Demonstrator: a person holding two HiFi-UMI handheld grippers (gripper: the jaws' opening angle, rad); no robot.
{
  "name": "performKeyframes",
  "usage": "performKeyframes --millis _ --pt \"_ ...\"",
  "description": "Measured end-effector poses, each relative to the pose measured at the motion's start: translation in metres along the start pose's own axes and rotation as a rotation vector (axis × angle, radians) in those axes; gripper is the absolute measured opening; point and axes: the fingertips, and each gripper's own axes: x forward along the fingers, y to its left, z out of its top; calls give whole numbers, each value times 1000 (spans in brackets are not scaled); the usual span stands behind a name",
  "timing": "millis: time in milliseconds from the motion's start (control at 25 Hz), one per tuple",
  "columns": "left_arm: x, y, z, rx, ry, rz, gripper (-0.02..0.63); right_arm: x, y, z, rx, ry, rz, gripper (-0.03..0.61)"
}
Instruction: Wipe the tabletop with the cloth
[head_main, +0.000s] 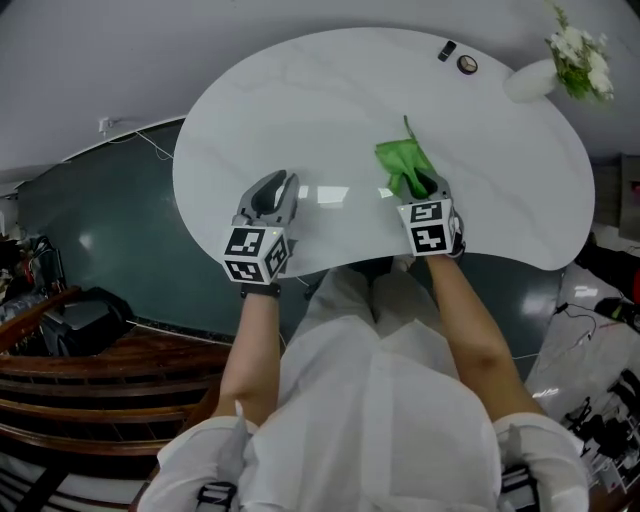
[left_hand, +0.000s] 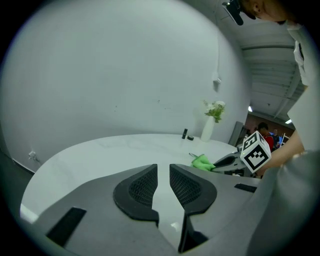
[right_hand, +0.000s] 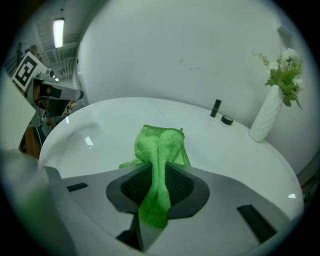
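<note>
Landmark: white vase (head_main: 530, 80) with flowers, standing on the white tabletop (head_main: 330, 100).

Green cloth (right_hand: 160, 145): lying on the tabletop, nearer the person than the vase and to its left. Front part bunched on the surface, narrow tail trailing back between the jaws.

Right gripper (right_hand: 159, 175): clamped tight on the cloth's gathered middle.

Left gripper (left_hand: 163, 180): well left of the vase, farther from it than the cloth. Jaws a narrow slit apart, nothing between them.

Small black stick (head_main: 447, 50) and dark round item (head_main: 467, 65): just left of the vase.
</note>
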Motion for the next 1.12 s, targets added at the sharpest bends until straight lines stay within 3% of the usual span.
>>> performKeyframes --millis 360,600,840,1120 --pt "34 -71 -8 -14 8 -18 83 -37 -90 -55 48 29 -68 71" --pt "42 -101 -18 -35 7 -6 83 -61 -119 -93 38 63 -88 71" --pt "31 -106 -36 -69 14 28 83 -73 -101 -109 94 76 -51 71" --pt "4 -89 -52 -97 25 77 83 -63 -44 -92 147 70 47 71"
